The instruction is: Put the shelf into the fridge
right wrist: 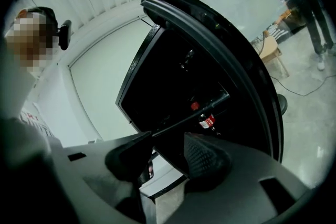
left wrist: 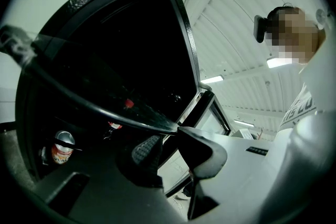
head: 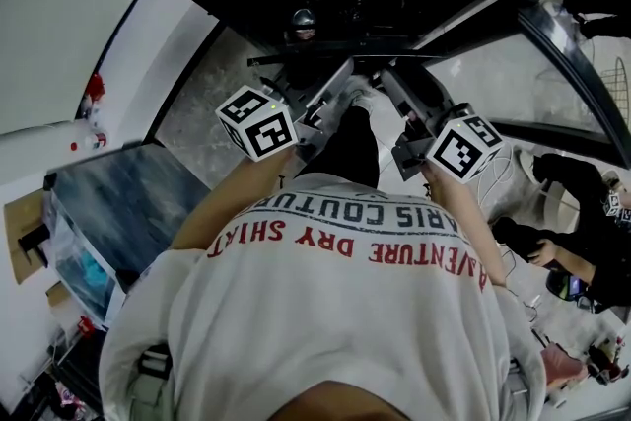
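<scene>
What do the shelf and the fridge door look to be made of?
Shelf: seemingly a clear pane, glass or plastic, in a dark rim; the red-capped bottle shows behind it.
Fridge door: glossy black frame around a clear pane, probably glass; the floor shows through.

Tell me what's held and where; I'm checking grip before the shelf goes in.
Left gripper seems to pinch the shelf by its near rim; right gripper is open, holding nothing.

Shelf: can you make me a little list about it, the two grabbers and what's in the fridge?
Shelf: reaches from the grippers into the fridge
Left gripper: closed on the shelf's corner
Right gripper: jaws open, shelf's edge at their tips
Inside the fridge: a can, a red-capped bottle
Fridge door: open
</scene>
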{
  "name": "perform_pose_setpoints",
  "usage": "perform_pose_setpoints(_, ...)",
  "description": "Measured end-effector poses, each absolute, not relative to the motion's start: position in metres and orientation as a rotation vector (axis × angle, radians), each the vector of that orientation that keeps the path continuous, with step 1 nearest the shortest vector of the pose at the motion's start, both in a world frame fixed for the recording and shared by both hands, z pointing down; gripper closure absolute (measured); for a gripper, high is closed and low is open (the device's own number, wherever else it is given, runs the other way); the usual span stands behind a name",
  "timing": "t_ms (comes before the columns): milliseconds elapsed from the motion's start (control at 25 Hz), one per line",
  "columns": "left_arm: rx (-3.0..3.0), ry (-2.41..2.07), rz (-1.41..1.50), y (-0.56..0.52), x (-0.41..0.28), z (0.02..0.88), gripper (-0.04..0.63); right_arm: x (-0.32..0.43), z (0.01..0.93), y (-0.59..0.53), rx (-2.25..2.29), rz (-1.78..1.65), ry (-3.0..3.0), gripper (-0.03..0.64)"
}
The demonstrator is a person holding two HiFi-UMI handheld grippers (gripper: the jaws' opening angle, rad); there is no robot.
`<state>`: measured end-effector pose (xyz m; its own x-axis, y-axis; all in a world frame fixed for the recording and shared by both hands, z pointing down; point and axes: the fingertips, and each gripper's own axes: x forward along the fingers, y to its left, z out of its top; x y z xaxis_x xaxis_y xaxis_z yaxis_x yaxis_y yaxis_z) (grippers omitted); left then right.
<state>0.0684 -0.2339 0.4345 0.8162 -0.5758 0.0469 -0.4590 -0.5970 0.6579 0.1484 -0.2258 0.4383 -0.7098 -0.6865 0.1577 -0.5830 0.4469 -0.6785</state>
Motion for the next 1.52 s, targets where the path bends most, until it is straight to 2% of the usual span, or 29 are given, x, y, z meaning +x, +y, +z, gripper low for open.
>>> perform_pose_setpoints(80,2.314,-0.762,-0.223,-0.237,0.068,0.434,0.488,0.148,0.437,-0.222,-1.129,-1.076,2.590,0.443)
perform_pose_setpoints(280,2.320,-0.775,-0.221,-0.244,0.067,0.433,0.488,0.147,0.427,-0.219,-1.134,-0.966,2.681,0.535)
perform_pose_setpoints(520,2.314,-0.793,-0.222,-0.253,0.066,0.434,0.486,0.141,0.419,-0.214,-1.126,-0.869,2.763,0.584)
perform_pose_setpoints(1520,2.298,-0.890,-0.267,-0.304,0.061,0.430,0.486,0.143,0.443,-0.208,-1.126,-0.986,2.746,0.594)
